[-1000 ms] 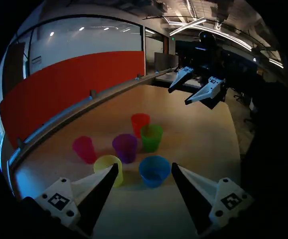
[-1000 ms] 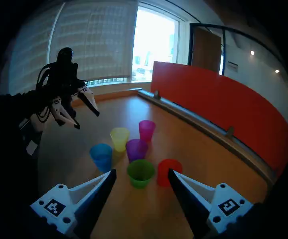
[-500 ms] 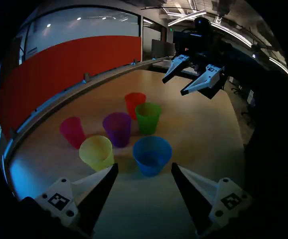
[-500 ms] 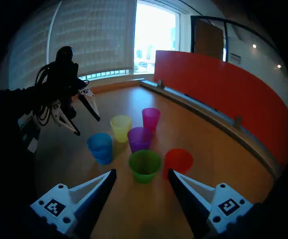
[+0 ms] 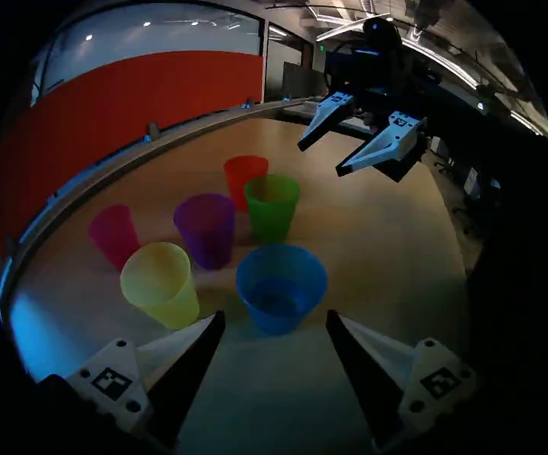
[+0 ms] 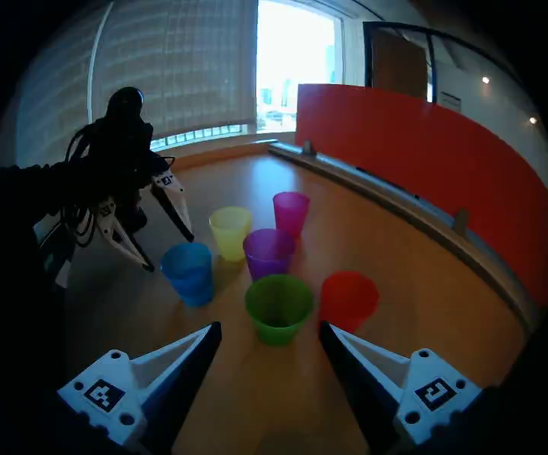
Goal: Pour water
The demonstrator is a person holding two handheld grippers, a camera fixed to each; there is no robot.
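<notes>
- Blue cup (image 5: 281, 284) stands upright on the desk (image 5: 395, 243). It is the nearest thing, just ahead of the spread tips of the left tongs (image 5: 274, 313). A darker pool in its bottom may be water (image 5: 276, 301), though I cannot be sure.
- Both fingers of the left tongs are apart and empty, wide enough to pass round the cup. I judge the step in hand to be the reach to grip it. Bring one finger to each side at the cup's middle height before closing.
- Yellow cup (image 5: 159, 284) sits just left of the blue cup, close but apart. Guide the left finger in without nudging it.
- Close gently: the thin plastic wall will likely flex, and a hard squeeze could slop the contents.
- Purple cup (image 5: 206, 227) and green cup (image 5: 272, 205) stand just beyond. The red cup (image 5: 242, 176) is right behind the green, and the pink cup (image 5: 112, 233) is off to the left. Lift straight up before tilting, to clear them.
- Farthest off, the right tongs (image 5: 319, 161) hang above the desk past the cluster, fingers apart, holding nothing. In the right gripper view the green cup lies just ahead between their tips, so it looks the likely one for them to take.
</notes>
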